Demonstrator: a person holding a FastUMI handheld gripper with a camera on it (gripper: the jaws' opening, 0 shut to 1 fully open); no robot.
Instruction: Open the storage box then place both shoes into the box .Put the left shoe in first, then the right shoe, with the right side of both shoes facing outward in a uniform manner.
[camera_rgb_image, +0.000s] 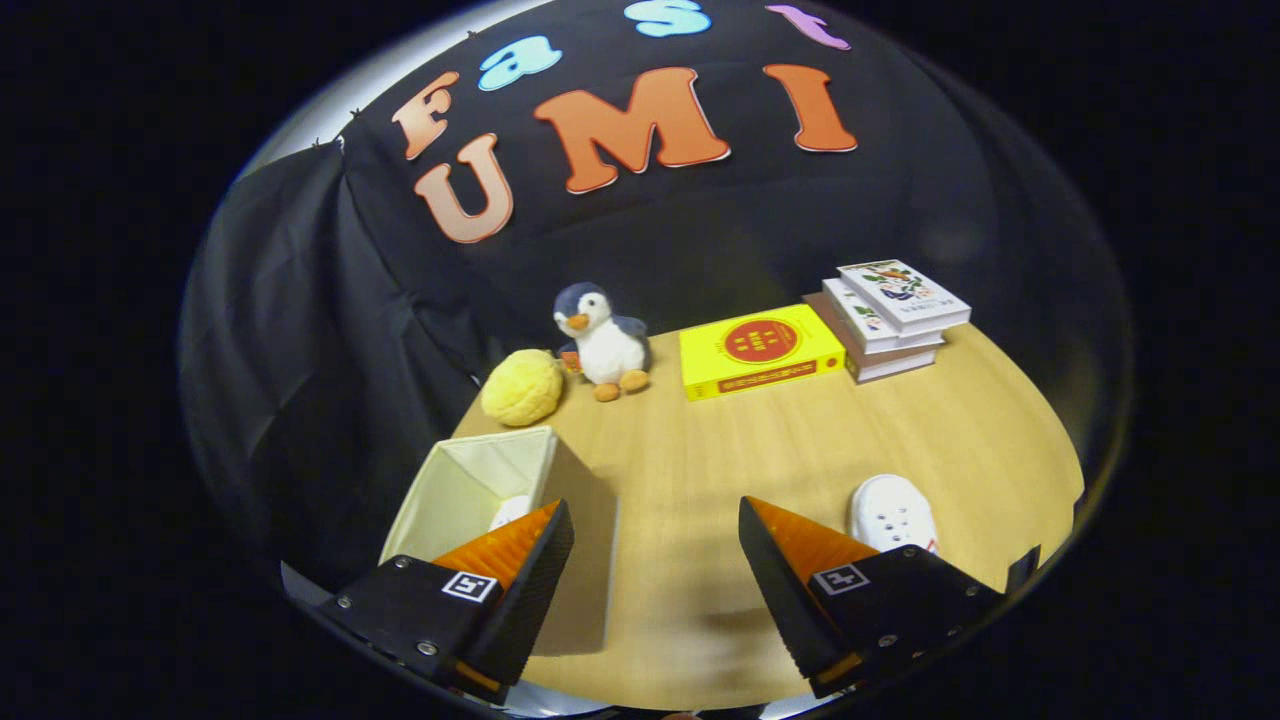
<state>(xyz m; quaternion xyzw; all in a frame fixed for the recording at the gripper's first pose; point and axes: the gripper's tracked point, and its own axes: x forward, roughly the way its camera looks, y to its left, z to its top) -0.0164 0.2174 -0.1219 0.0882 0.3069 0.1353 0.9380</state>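
Note:
A cream fabric storage box stands open on the wooden table, just ahead of my left finger. Inside it a bit of a white shoe peeks out above that finger. A second white shoe with holes on its top lies on the table just beyond my right finger. My gripper hangs above the table, open, with nothing between its fingers.
At the back of the table stand a yellow plush ball, a penguin toy, a yellow box with a red circle and a stack of books. Black cloth walls close off the back and left.

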